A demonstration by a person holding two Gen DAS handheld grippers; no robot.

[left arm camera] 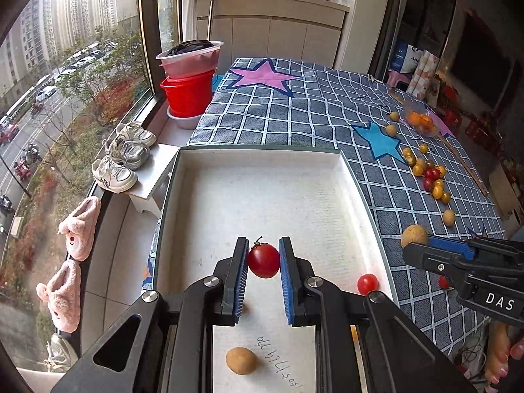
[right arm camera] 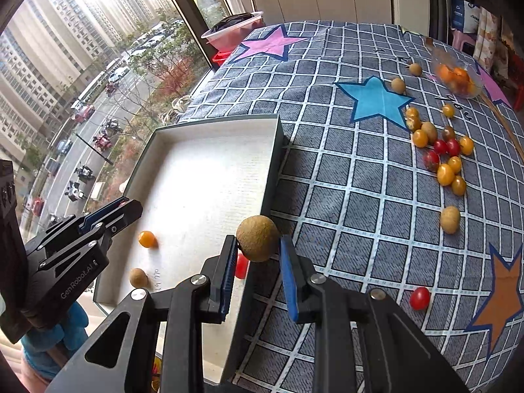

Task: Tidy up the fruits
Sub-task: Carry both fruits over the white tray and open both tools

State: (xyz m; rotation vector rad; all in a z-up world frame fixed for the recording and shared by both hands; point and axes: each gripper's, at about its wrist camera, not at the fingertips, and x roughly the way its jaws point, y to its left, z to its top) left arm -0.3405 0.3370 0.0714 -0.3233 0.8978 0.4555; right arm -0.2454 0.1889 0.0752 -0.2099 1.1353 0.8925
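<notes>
My left gripper [left arm camera: 263, 260] is shut on a red cherry tomato [left arm camera: 264, 261] and holds it above the white floor of the shallow box [left arm camera: 262, 196]. In the box lie a brown longan [left arm camera: 241, 360] and a second red tomato [left arm camera: 367, 284]. My right gripper [right arm camera: 258, 245] is shut on a brown longan [right arm camera: 258, 238] over the box's right wall [right arm camera: 273, 177]. The right wrist view also shows an orange tomato [right arm camera: 146, 239] and a longan [right arm camera: 138, 277] in the box. My right gripper shows in the left wrist view [left arm camera: 416, 245].
A heap of yellow and red cherry tomatoes [right arm camera: 445, 157] and loose longans [right arm camera: 450, 219] lies on the checked cloth [right arm camera: 344, 180] at the right. A clear bag of orange fruit [right arm camera: 457, 78] sits farther back. One red tomato [right arm camera: 420, 298] lies near the orange star. Red buckets [left arm camera: 188, 91] stand by the window.
</notes>
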